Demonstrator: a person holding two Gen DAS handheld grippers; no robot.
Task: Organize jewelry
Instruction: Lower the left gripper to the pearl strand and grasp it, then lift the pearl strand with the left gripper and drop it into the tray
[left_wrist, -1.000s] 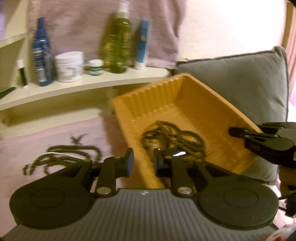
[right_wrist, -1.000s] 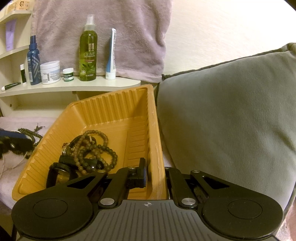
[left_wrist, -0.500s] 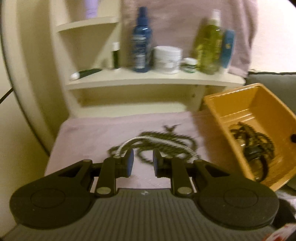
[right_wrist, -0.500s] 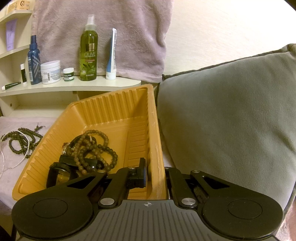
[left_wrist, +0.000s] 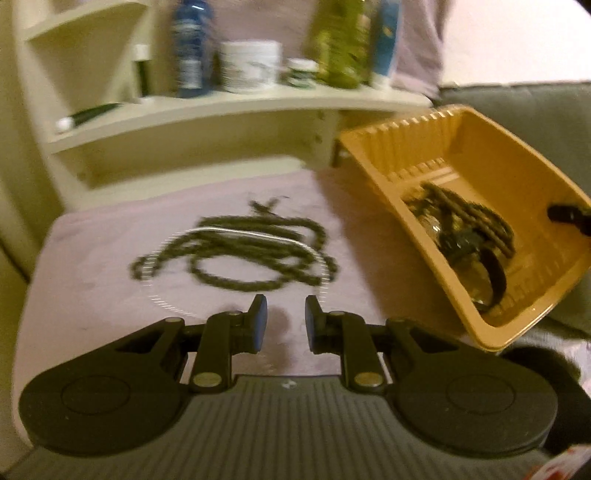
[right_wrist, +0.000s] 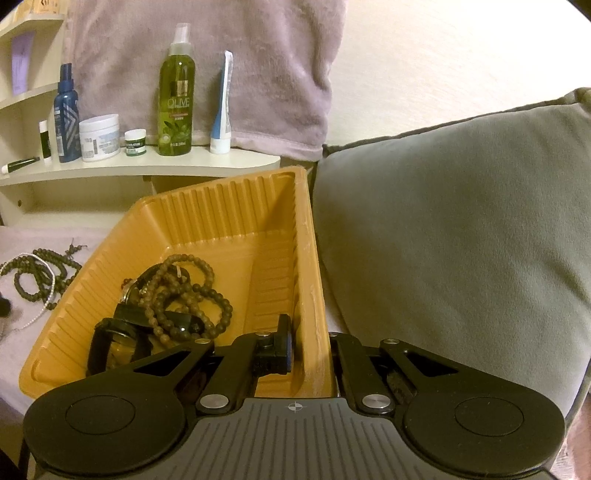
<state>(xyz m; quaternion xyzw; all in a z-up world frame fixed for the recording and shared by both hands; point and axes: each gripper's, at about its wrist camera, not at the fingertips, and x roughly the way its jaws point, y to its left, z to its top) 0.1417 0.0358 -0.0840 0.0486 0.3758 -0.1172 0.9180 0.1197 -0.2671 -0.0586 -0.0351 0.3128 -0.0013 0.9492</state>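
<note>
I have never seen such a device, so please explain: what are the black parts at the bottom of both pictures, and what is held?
Each picture comes from a camera fixed on a hand-held claw, looking forward along its two fingers. The left claw stands slightly open and empty above the dark bead necklaces on the pink cloth. The right claw is shut on the wall of the orange tray, holding it tilted. Brown beads and a watch lie inside. A grey cushion lies behind.

You see a ribbed, smooth plastic tray (right_wrist: 236, 206), matt bead necklaces (left_wrist: 236, 254) on soft cloth (left_wrist: 92, 266), a matt fabric cushion (right_wrist: 461, 229)
</note>
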